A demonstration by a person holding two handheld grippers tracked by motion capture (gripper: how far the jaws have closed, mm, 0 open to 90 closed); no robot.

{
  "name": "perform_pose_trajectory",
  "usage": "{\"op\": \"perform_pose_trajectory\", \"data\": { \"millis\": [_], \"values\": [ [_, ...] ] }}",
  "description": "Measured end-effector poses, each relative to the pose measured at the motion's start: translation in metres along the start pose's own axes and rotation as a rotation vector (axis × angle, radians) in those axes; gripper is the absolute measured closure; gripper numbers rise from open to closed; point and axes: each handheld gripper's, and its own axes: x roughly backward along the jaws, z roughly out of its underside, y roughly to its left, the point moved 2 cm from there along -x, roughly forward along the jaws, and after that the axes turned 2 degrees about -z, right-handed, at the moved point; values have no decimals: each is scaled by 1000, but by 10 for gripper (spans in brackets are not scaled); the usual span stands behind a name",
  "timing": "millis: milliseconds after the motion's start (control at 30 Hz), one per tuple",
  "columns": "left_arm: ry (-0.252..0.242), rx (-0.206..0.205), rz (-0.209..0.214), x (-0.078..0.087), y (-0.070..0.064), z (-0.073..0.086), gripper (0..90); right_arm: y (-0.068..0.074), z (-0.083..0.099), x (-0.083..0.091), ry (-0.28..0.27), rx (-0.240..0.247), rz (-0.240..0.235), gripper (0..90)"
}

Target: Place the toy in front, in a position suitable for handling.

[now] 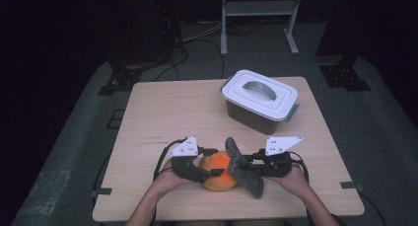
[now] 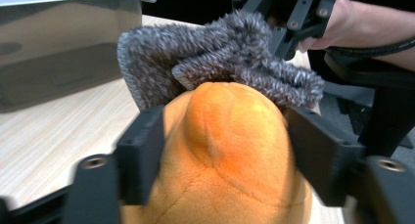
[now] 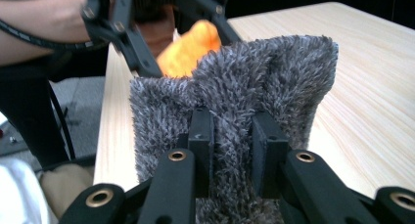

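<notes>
An orange plush toy lies near the table's front edge, between both hands. My left gripper is shut on it; in the left gripper view its jaws squeeze the orange plush from both sides. A grey fuzzy cloth rests against the toy's right side, reaching up and down past it. My right gripper is shut on a fold of this cloth, jaws pinching its middle. The orange plush peeks out behind the cloth in the right gripper view, with the left gripper's frame around it.
A lidded plastic box with a white lid and grey handle stands at the back right of the wooden table. Its translucent wall is close behind the toy. Cables and a metal stand lie on the floor beyond.
</notes>
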Motion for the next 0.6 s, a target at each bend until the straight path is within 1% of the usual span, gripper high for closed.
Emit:
{"op": "perform_pose_trajectory", "data": {
  "millis": [33, 67, 100, 133, 167, 200, 233, 267, 300, 333, 367, 400, 433, 500, 533, 600],
  "values": [
    [5, 7, 2, 0, 1, 0, 274, 0, 0, 0, 0, 0, 0, 729],
    [12, 11, 4, 0, 1, 0, 241, 0, 2, 1, 4, -3, -2, 731],
    [15, 18, 8, 0, 2, 1, 231, 0, 3, 1, 9, -1, -3, 731],
    [15, 36, 17, 0, 3, 3, 244, -1, 5, 4, 20, -2, -2, 731],
    [17, 22, 13, 0, 3, 3, 299, -1, 5, 5, 27, -4, 1, 731],
    [17, 22, 13, 0, 3, 3, 349, -1, 5, 5, 27, -4, 1, 731],
    [15, 8, 3, -1, 1, 2, 372, -1, 1, 6, 10, -5, 10, 736],
    [14, 11, 4, -3, 1, 2, 373, 0, -1, 7, -8, -4, 13, 736],
    [10, 9, 7, -5, 0, 2, 372, 2, -6, 8, -44, -5, 5, 736],
    [10, 9, 7, -5, 0, 2, 369, 2, -6, 8, -44, -5, 5, 736],
    [10, 1, 2, -6, -1, 1, 362, 4, -12, 5, -64, 3, -2, 730],
    [10, -1, -3, -7, -2, 1, 347, 4, -11, 2, -50, 13, 5, 728],
    [20, -5, -7, -7, -1, 0, 317, 4, -9, 0, -44, 15, 8, 728],
    [25, 10, 1, -5, 0, 0, 259, 2, -4, -1, -33, 2, 0, 730],
    [32, 15, 1, -4, 0, 1, 232, 1, -2, 0, -28, 3, 2, 732],
    [29, 21, 3, -4, 1, 1, 220, 0, 0, 3, -20, -7, 4, 734]
  ]
}}
